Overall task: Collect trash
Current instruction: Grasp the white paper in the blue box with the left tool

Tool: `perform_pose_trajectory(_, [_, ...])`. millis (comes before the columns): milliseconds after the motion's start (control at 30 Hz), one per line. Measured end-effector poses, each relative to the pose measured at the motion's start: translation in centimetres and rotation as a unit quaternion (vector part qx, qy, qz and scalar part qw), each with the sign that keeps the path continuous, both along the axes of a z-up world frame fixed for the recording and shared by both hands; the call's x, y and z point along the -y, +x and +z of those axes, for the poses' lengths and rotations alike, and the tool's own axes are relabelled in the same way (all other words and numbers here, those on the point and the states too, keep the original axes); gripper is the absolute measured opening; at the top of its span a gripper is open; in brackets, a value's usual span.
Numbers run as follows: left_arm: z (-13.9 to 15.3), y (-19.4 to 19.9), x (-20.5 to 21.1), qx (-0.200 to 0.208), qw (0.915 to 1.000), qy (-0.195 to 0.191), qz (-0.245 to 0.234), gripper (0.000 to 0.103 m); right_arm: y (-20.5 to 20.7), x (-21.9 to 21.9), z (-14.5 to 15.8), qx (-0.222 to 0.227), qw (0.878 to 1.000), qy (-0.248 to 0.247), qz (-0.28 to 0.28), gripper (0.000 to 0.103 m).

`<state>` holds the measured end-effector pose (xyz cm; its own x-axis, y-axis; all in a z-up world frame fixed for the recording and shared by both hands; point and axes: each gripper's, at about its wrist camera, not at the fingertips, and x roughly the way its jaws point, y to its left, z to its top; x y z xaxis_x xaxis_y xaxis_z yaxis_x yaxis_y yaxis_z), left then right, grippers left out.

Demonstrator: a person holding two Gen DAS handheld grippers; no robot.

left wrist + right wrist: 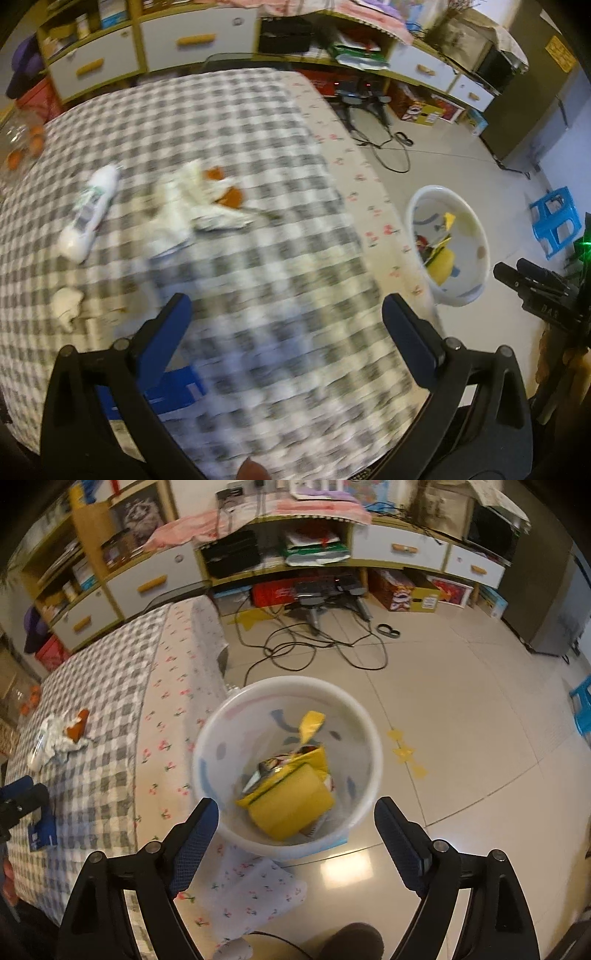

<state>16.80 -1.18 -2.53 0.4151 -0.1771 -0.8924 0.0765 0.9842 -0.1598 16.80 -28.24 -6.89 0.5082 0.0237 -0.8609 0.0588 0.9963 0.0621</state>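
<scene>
In the left wrist view my left gripper (286, 306) stands open over the checked tablecloth (258, 147), with nothing between its fingers. On the cloth ahead lie a white bottle (88, 214), a heap of crumpled tissues with orange peel (199, 206) and a small tissue wad (66, 306). A blue packet (173, 387) lies on the table by the left finger. The white bin (458, 297) stands on the floor to the right. In the right wrist view my right gripper (295, 805) hangs open above the bin (288, 681), which holds yellow packaging (291, 801).
Cabinets with drawers (399, 548) line the far wall. Loose cables (314, 642) lie on the tiled floor behind the bin. A blue stool (554, 221) stands at the right. Oranges (33, 140) sit at the table's far left. A flowered cloth (255, 890) hangs off the table's near corner.
</scene>
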Motion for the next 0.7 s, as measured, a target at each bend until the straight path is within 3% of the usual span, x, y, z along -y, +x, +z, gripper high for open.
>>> perform_pose_trajectory(200, [-0.5, -1.0, -3.9, -0.027, 0.9995, 0.006, 0.012, 0.102, 0.5, -2.5, 0.0, -0.003, 1.0, 0.0, 0.02, 0.088])
perform_pose_trajectory(367, [-1.3, -1.7, -6.0, -0.056, 0.998, 0.028, -0.009, 0.102, 0.9, -4.3, 0.0, -0.005, 0.999, -0.004, 0.036, 0.088])
perform_pose_trajectory(700, [-3.5, -1.6, -8.9, -0.07, 0.9964, 0.043, -0.019, 0.102, 1.2, -6.2, -0.8, -0.015, 0.999, -0.013, 0.05, 0.088])
